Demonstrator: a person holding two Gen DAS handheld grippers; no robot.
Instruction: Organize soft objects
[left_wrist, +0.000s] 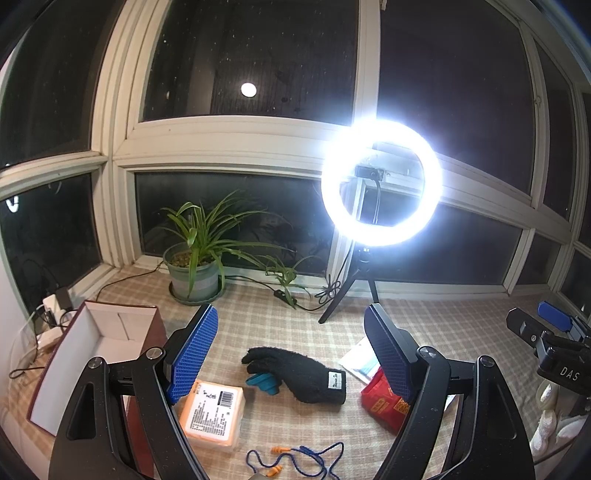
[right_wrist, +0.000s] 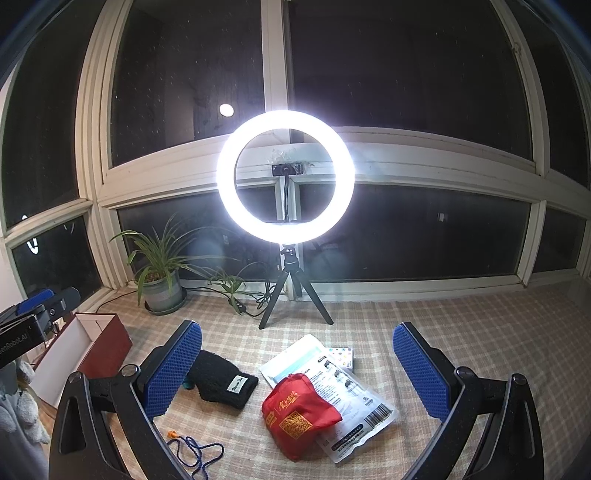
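A black knit glove (left_wrist: 303, 373) lies on the checked cloth between the fingers of my left gripper (left_wrist: 291, 325), which is open and holds nothing. Beside the glove are a teal item (left_wrist: 264, 384), an orange packet (left_wrist: 214, 413), and orange earplugs on a blue cord (left_wrist: 295, 458). A red pouch (right_wrist: 299, 413) rests on a white mask packet (right_wrist: 351, 398) between the fingers of my right gripper (right_wrist: 299, 332), also open and above them. The glove (right_wrist: 221, 380) sits by its left finger. A red box (left_wrist: 92, 354) with a white inside stands open at the left.
A lit ring light (right_wrist: 286, 177) on a tripod (right_wrist: 291, 295) and a potted plant (right_wrist: 159, 284) stand at the back by the windows, with cables (left_wrist: 325, 291) on the cloth. A small card pack (right_wrist: 341, 356) lies past the packet. White fuzzy fabric (left_wrist: 550, 417) shows at the edge.
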